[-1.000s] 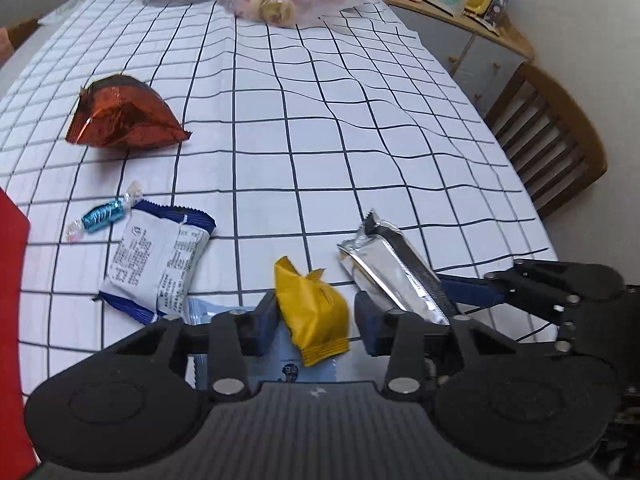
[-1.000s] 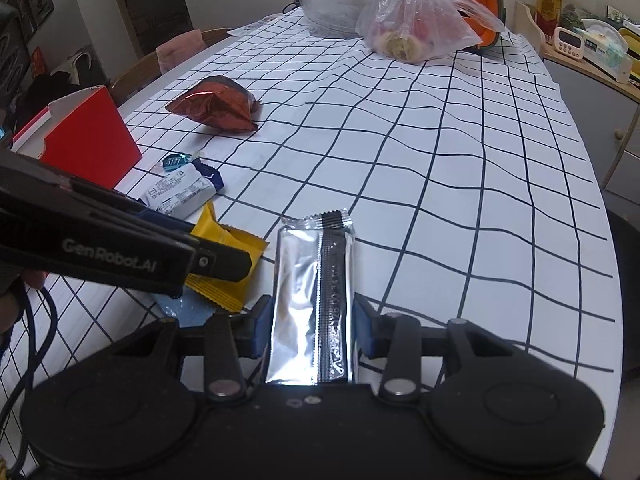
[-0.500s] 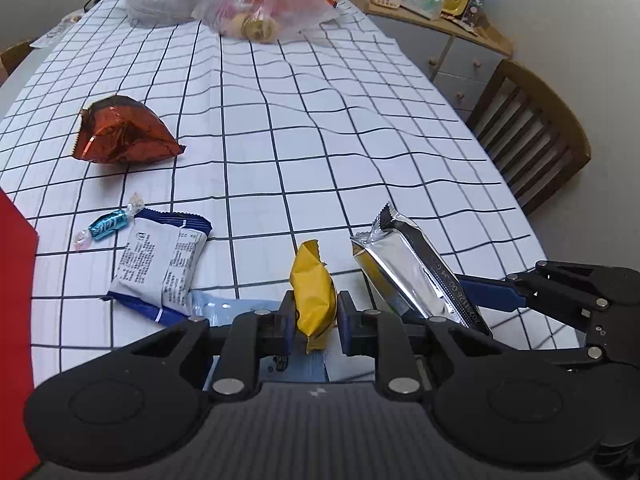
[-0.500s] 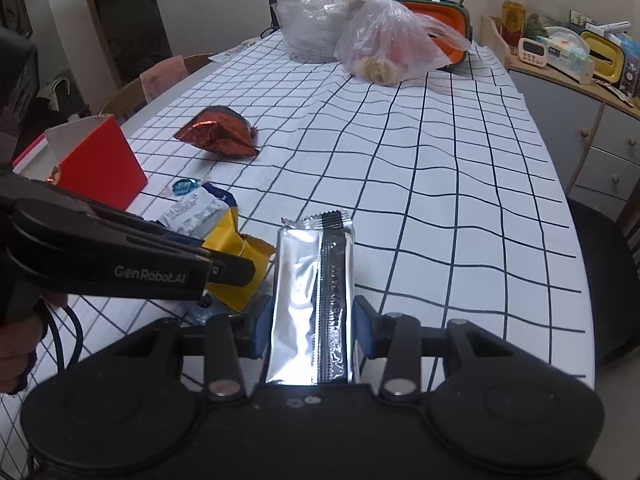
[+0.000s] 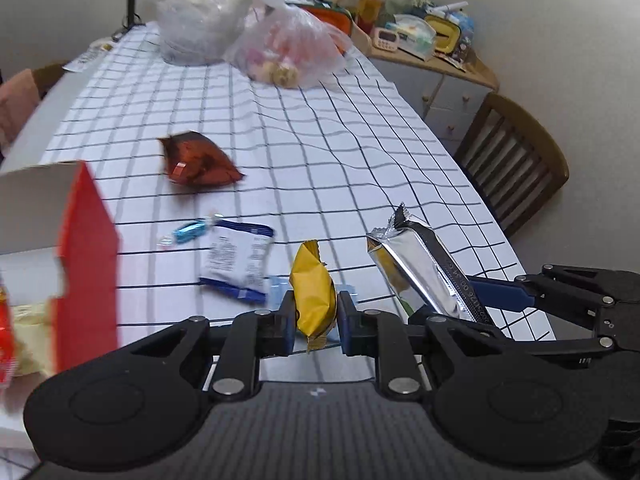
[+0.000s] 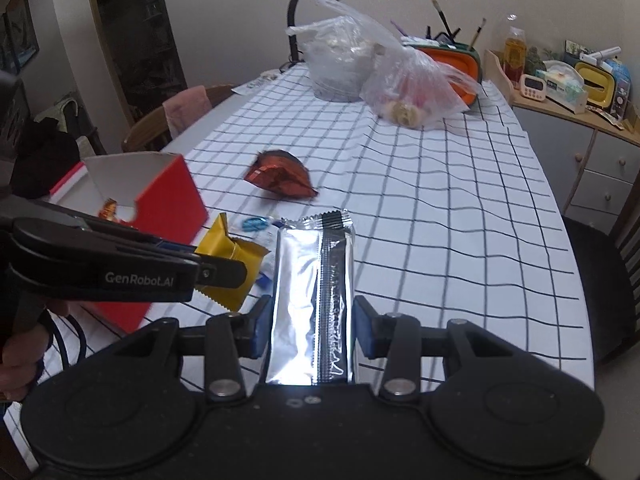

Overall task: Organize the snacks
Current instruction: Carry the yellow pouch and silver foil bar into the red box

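Left wrist view first: at the far left stands the red box (image 5: 86,264), open on top, with some snacks already inside. Next come the red foil bag (image 5: 196,162), a blue candy (image 5: 188,231) and a white and blue packet (image 5: 236,258), all lying on the checked tablecloth (image 5: 360,152). The left gripper (image 5: 316,316) pinches the yellow packet (image 5: 312,300) tight, up off the table. To the right, the right gripper (image 6: 314,328) squeezes the silver bar (image 6: 314,300) by its sides.

Both snacks probably go into the red box. The two grippers are close together, so they could bump on the way. The shiny bar could slip out, because foil is smooth. The yellow packet is held near its bottom and could tip.

The right wrist view shows "GenRobot.AI" on the left gripper. The bar's print is too small to read.
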The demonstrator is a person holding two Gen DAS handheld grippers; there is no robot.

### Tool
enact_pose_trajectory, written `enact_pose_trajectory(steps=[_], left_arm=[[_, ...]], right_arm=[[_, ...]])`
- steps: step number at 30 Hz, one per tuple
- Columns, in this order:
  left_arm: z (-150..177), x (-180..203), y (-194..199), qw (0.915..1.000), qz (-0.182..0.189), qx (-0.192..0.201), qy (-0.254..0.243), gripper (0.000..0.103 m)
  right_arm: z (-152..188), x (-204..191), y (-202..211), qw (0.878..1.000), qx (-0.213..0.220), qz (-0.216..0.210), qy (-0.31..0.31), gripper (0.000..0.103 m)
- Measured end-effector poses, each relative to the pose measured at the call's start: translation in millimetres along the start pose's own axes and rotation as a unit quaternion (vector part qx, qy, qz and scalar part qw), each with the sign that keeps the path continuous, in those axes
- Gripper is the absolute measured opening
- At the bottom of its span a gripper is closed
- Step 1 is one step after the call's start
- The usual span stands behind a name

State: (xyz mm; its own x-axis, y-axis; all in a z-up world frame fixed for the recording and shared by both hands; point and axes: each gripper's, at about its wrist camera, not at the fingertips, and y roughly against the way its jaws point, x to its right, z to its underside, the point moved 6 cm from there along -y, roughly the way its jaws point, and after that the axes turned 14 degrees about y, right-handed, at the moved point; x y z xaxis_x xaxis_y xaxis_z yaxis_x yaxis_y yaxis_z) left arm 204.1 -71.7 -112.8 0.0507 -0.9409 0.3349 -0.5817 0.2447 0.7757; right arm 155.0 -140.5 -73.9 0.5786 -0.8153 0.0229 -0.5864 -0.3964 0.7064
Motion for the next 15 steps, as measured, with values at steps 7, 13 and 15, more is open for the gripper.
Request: enact_pose_trajectory(steps=[7,13,15], left_arm=[[-10,-44,46,0.9995,-0.015,0.026,0.011,0.020],[-20,-84,78,0.9981,-0.030,0.048,0.022,0.020],[-23,-97,87,0.9974,-0.037,0.056,0.025,0.020]], right_arm=[[-32,-45,9,1.000,0.022,-0.016,0.014,0.041],[-60,-85,3,0.999,0.035,-0.031,0.027,0.041],[-68,-100,-1,0.998,0.038,-0.038,0.033,0.041]])
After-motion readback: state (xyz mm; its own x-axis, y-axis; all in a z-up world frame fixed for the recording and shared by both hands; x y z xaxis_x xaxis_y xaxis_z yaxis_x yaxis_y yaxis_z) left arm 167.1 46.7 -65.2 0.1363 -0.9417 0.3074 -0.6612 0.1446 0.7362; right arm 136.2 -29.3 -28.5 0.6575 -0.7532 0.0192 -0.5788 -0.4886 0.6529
